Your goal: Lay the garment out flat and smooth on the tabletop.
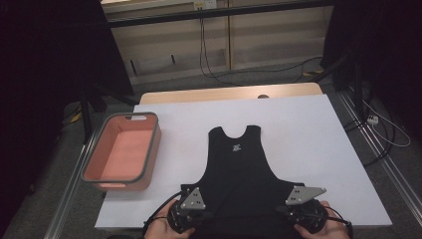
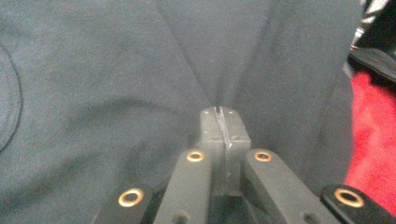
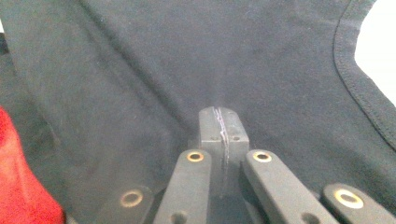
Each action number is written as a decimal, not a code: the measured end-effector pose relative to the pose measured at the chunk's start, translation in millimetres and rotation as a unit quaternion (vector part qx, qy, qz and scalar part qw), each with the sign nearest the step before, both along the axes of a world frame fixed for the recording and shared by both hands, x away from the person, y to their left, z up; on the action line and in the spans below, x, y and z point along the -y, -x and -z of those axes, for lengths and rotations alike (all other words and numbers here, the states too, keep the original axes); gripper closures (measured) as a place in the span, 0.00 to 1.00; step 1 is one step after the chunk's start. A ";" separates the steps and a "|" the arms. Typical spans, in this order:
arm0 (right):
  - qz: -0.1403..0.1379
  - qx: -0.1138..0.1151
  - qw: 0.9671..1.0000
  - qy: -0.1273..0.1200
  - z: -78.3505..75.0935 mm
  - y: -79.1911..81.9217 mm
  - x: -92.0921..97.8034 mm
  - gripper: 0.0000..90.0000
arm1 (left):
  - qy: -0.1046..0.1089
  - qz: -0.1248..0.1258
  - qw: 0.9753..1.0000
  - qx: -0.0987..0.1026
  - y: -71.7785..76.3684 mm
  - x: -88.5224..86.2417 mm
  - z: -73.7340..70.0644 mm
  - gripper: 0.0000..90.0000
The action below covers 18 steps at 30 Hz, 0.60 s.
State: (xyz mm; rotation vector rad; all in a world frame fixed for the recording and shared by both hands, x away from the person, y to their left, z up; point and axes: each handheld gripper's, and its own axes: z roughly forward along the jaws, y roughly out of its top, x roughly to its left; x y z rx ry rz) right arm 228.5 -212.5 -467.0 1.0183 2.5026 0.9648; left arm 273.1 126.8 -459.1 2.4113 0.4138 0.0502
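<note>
A black sleeveless top (image 1: pixel 238 158) lies flat on the white table cover (image 1: pixel 308 134), neck opening toward the far side, small pale logo on the chest. At its near left hem corner my left gripper (image 1: pixel 193 197) is shut on the fabric. In the left gripper view the jaws (image 2: pixel 218 113) are pressed together, with creases running out from them across the dark cloth (image 2: pixel 116 84). My right gripper (image 1: pixel 301 195) is shut on the near right hem corner. In the right gripper view the closed jaws (image 3: pixel 218 113) pinch the cloth (image 3: pixel 187 60), and a stitched armhole edge (image 3: pixel 348 74) curves at the right.
A pink tub with a grey rim (image 1: pixel 151 149) stands empty at the table's left side. A wooden tabletop edge (image 1: pixel 224 93) runs along the back. Cables lie on the floor (image 1: pixel 383 127) to the right. Something red (image 2: pixel 373 140) shows beside the garment's near edge.
</note>
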 end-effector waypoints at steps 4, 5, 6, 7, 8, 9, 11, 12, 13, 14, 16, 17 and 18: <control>-0.007 -0.001 1.000 -0.008 -0.6 2.1 -0.8 0.99 | 0.014 -0.010 1.000 -0.008 1.0 -4.8 -0.2 1.00; -0.009 0.001 1.000 -0.012 -1.1 1.5 -0.7 0.97 | 0.021 -0.012 1.000 -0.009 -1.1 -6.0 0.4 1.00; -0.010 0.003 1.000 -0.020 -1.7 0.1 -0.3 0.92 | 0.023 -0.015 1.000 -0.013 -3.6 -7.6 0.0 0.99; -0.007 0.005 1.000 -0.026 -2.7 -1.6 0.4 0.85 | 0.038 -0.024 0.999 -0.016 -5.6 -8.8 0.8 0.97; -0.002 0.009 0.999 -0.032 -3.8 -3.2 1.0 0.78 | 0.044 -0.031 0.998 -0.015 -7.5 -10.1 0.3 0.93; 0.002 0.013 0.999 -0.038 -4.5 -5.5 1.9 0.72 | 0.042 -0.036 0.998 -0.004 -10.0 -11.9 -0.6 0.88; 0.009 0.017 0.999 -0.050 -5.2 -9.9 3.0 0.64 | 0.045 -0.053 0.998 0.010 -15.6 -14.1 -2.6 0.76; 0.012 0.023 0.998 -0.053 -5.6 -12.4 3.2 0.60 | 0.047 -0.058 0.997 0.015 -17.4 -14.4 -2.9 0.70; 0.015 0.027 0.998 -0.055 -5.9 -14.0 3.3 0.56 | 0.048 -0.067 0.996 0.024 -21.0 -14.6 -3.2 0.65; 0.021 0.034 0.998 -0.058 -6.7 -16.6 3.5 0.52 | 0.047 -0.073 0.996 0.030 -23.2 -14.7 -3.6 0.59; 0.027 0.046 0.996 -0.066 -8.2 -20.8 4.5 0.47 | 0.050 -0.090 0.993 0.048 -29.2 -14.9 -4.6 0.43; 0.029 0.049 0.996 -0.070 -8.6 -22.5 5.1 0.46 | 0.049 -0.092 0.993 0.055 -32.1 -15.9 -6.0 0.39; 0.035 0.051 0.995 -0.073 -8.9 -24.3 5.6 0.41 | 0.061 -0.100 0.992 0.056 -34.0 -16.0 -5.9 0.35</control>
